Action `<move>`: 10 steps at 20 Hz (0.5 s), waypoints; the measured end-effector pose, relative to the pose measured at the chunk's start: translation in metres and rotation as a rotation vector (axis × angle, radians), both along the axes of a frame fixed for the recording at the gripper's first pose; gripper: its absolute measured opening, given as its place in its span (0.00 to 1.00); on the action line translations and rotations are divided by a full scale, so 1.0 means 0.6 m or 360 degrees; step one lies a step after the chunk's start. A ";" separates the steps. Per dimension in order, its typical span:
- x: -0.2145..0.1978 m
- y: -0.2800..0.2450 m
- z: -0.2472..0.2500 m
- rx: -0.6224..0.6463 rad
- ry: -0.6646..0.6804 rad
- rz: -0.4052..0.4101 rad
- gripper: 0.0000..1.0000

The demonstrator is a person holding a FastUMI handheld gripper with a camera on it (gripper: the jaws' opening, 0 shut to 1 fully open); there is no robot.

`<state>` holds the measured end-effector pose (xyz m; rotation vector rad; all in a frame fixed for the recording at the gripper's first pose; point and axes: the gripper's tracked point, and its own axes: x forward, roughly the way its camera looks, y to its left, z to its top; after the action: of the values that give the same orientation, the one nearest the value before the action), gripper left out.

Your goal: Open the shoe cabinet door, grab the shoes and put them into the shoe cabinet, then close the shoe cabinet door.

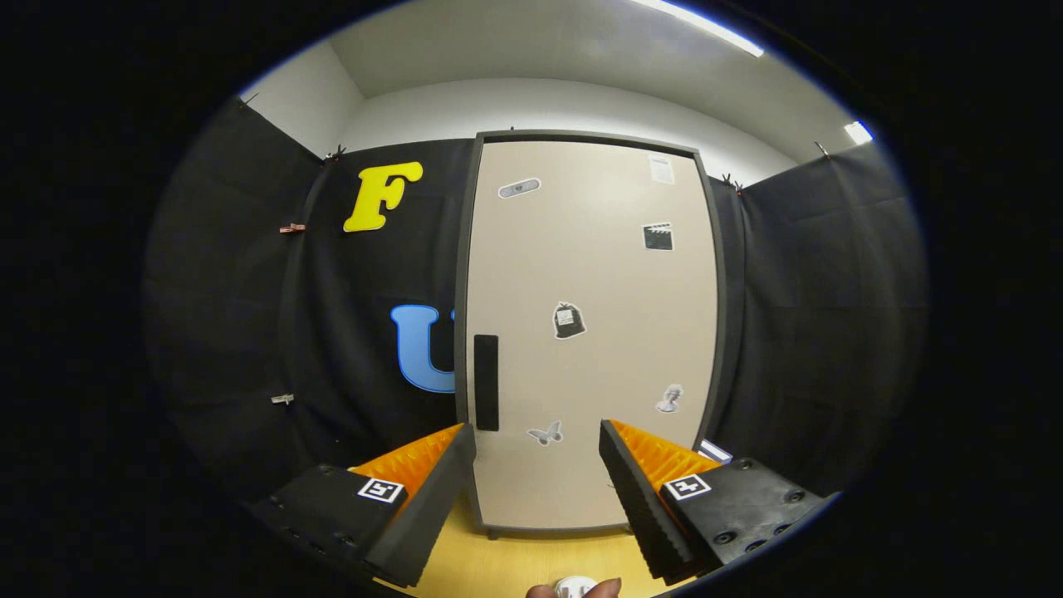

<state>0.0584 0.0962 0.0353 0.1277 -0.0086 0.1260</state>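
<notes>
Ridged fingers (465, 473) spread apart, nothing between, face the flat, smooth, stickered shoe cabinet door (590, 332), closed.

Bright ceiling strip light (706, 25) glaring overhead, evenly lit cabinet door (590, 332), sharp focus, dim black cloth walls, strong fisheye bending toward the edges
</notes>
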 end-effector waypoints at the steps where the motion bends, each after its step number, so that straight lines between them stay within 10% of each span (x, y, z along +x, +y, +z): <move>1: 0.023 0.017 0.001 0.0001 0.0004 0.0012 0.97; 10: 0.205 0.095 -0.026 -0.0009 0.0040 -0.0005 0.97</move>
<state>0.1813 0.1531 0.0198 0.1236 0.0165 0.1210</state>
